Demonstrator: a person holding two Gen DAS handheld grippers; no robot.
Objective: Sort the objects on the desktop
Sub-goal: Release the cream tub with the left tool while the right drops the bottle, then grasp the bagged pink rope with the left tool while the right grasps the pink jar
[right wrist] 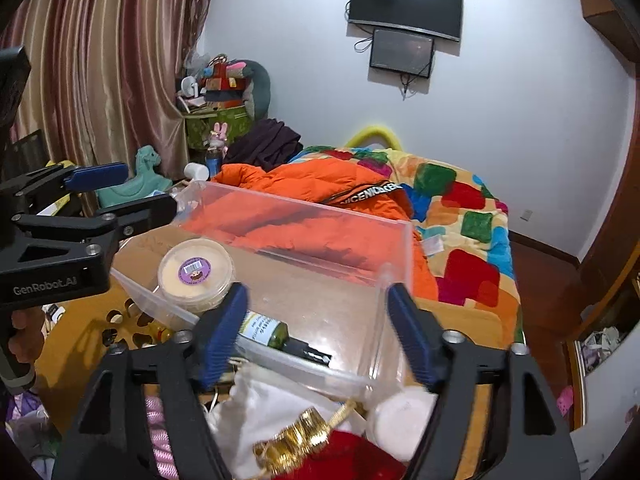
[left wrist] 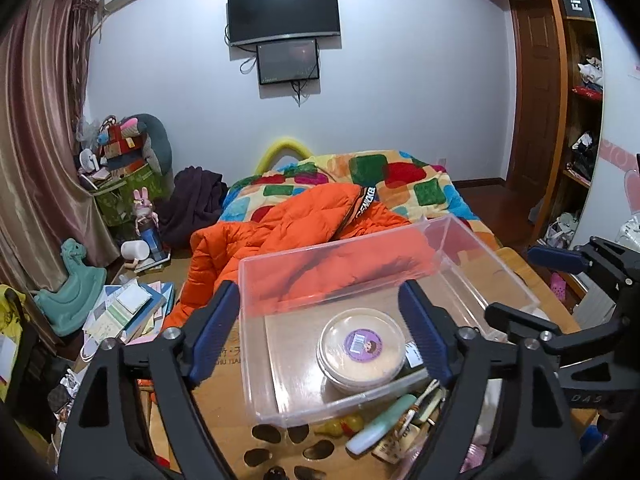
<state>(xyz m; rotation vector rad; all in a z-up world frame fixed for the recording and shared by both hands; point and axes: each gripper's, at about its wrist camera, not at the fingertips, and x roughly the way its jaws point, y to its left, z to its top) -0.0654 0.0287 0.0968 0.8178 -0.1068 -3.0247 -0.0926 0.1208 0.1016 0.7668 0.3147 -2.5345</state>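
Both hand-held grippers, left and right, are hovering released, holding nothing. The clear bin is sitting on the worktop, holding a lidded tub and small bottle. Loose items are best lifted over the near wall.

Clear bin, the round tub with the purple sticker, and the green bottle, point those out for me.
Clear bin [left wrist: 256, 344]: left wrist view, on its left side wall.
Tub [right wrist: 195, 269]: right wrist view, on the lid by the purple sticker.
Bottle [right wrist: 268, 330]: right wrist view, on its label, lying in the bin.
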